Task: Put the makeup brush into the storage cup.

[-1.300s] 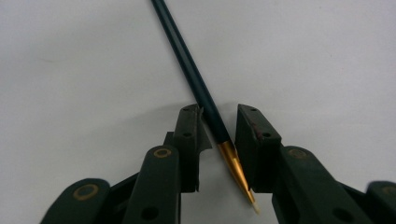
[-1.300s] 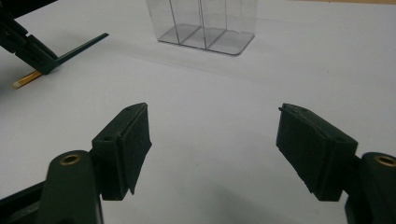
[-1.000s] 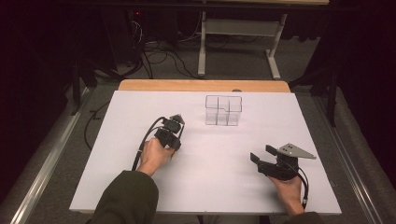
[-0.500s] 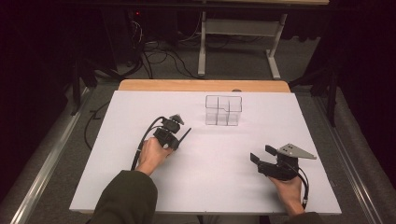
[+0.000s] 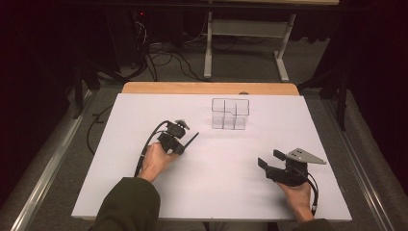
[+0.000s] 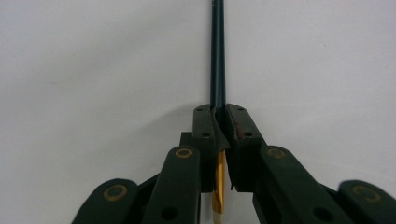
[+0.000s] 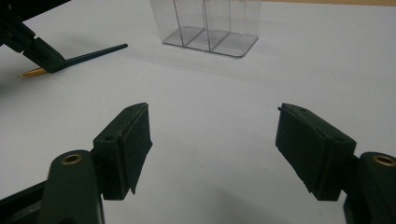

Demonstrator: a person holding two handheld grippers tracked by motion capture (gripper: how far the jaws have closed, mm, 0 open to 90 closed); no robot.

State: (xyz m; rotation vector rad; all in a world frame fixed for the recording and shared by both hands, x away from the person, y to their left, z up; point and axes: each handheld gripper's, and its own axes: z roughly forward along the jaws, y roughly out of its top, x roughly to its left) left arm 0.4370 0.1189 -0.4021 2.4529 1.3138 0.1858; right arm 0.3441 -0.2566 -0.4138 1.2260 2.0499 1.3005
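White table (image 5: 216,192) under both tools, dark floor with cables behind. Left gripper (image 6: 219,122) jaws pressed together, pinching thin dark stick (image 6: 217,56) with gold end; stick pokes out ahead of jaws, low over table. Right gripper (image 7: 215,140) jaws spread wide, nothing between. Clear box (image 5: 230,114) with little rooms sits ahead of both tools, apart from stick.

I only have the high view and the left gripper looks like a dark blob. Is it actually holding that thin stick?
Observer: Yes. The left gripper is clamped shut on a dark pen.
Operator: Is the pen all dark?
Observer: No. Behind the jaws its rear part is gold.
Operator: And the right gripper?
Observer: The right gripper is wide open, with bare table between its pads, facing the clear organizer.
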